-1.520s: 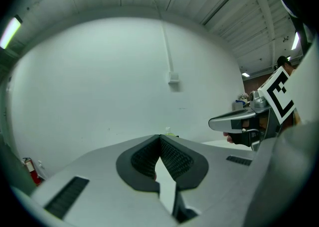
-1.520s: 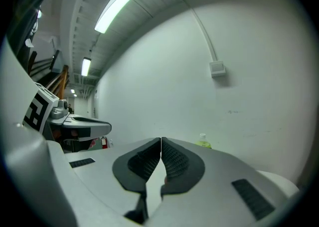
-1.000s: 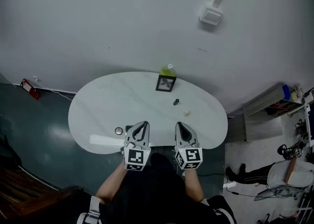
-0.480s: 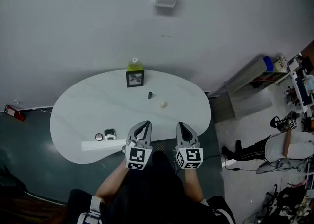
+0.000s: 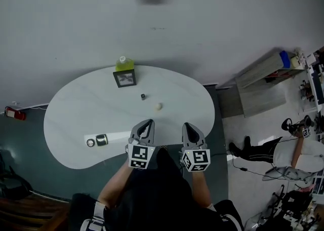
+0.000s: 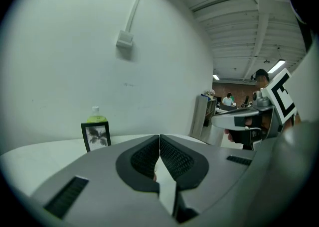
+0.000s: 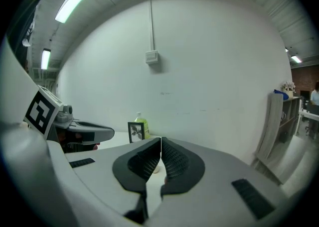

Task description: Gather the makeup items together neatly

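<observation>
On the white table (image 5: 71, 118) lie a small dark item (image 5: 143, 95) and a cream round item (image 5: 158, 106) near the middle. A round silver item (image 5: 90, 143) and a shiny compact (image 5: 102, 139) sit by the front left edge. My left gripper (image 5: 147, 124) and right gripper (image 5: 187, 126) hover side by side over the table's front edge, both shut with nothing held. In the left gripper view the left gripper (image 6: 159, 136) has its pads pressed together. In the right gripper view the right gripper (image 7: 161, 140) is likewise shut, with the left gripper (image 7: 89, 132) beside it.
A black picture frame (image 5: 124, 78) with a green bottle (image 5: 123, 63) behind it stands at the table's far edge against the wall. A grey shelf unit (image 5: 258, 85) stands at the right, a seated person (image 5: 298, 154) beyond it, and a red object (image 5: 12, 113) on the dark floor.
Both grippers and the head have shifted rightward along the table's front edge, so the compact and silver item now lie farther to the left. Both grippers stay shut.
</observation>
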Demonstrator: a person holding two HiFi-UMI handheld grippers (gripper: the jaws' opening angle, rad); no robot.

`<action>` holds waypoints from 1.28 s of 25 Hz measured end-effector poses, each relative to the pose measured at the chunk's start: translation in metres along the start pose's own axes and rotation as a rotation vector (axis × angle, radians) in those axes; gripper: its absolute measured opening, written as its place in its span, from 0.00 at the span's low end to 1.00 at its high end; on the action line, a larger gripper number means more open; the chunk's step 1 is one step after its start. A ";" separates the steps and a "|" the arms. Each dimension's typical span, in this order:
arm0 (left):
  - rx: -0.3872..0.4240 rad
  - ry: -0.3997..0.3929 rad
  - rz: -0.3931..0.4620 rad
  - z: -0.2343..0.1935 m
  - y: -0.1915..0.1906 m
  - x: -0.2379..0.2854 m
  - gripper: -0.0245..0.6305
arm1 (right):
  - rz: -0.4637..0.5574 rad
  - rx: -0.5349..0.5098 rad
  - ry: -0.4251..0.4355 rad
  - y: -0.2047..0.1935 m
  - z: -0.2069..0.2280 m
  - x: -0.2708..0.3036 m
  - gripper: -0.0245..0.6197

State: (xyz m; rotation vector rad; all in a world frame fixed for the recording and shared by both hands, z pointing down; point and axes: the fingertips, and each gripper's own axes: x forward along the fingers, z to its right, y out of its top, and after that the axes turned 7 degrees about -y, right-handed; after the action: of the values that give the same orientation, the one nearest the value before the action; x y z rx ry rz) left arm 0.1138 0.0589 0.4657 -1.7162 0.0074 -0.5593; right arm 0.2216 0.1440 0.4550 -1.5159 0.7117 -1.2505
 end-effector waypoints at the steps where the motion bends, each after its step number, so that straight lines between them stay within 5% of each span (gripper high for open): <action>1: -0.010 0.007 -0.015 -0.003 -0.003 0.009 0.07 | -0.012 0.001 0.009 -0.002 0.005 0.008 0.08; 15: -0.089 0.104 -0.189 -0.036 -0.073 0.099 0.07 | -0.201 0.032 0.127 -0.075 0.047 0.104 0.08; 28: -0.147 0.119 -0.320 -0.043 -0.126 0.139 0.07 | -0.288 0.059 0.156 -0.117 0.059 0.132 0.08; 30: -0.171 0.083 -0.342 -0.039 -0.132 0.146 0.27 | -0.292 0.064 0.152 -0.117 0.062 0.134 0.08; 32: -0.197 0.052 -0.355 -0.036 -0.135 0.153 0.33 | -0.295 0.068 0.148 -0.117 0.065 0.135 0.08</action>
State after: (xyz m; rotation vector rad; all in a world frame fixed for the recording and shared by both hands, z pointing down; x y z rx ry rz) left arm 0.1949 0.0103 0.6500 -1.9075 -0.2154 -0.8895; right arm 0.3045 0.0826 0.6148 -1.5217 0.5466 -1.6054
